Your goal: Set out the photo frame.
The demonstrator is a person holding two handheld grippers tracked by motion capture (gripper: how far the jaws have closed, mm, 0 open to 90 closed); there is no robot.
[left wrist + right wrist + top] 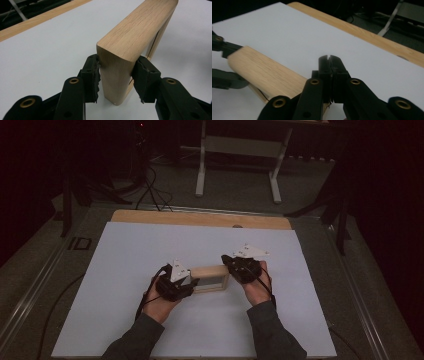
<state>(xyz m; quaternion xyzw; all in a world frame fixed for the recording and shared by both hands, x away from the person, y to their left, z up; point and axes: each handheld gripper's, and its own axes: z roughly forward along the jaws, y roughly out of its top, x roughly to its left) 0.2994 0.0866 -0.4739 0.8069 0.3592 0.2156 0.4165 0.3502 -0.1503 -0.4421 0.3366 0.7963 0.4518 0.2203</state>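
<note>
A light wooden frame (212, 270) stands upright on its long edge on the white sheet (150, 250). My left gripper (176, 284) has the frame's (135, 32) left end between its jaws. Both pads (93, 75) press the wood, so my left gripper (116, 68) is shut on it. My right gripper (239, 265) sits at the frame's right end. In the right gripper view its jaws (329, 61) are pressed together with nothing between them, above the frame's (264, 70) near end. The left gripper's jaws (223, 47) show at the far end.
The white sheet covers a wooden tabletop whose bare strip (200, 218) runs along the far edge. Beyond it on the floor stand a white-legged stand (239, 150) and black cables (150, 185). Dark posts flank the table at left and right.
</note>
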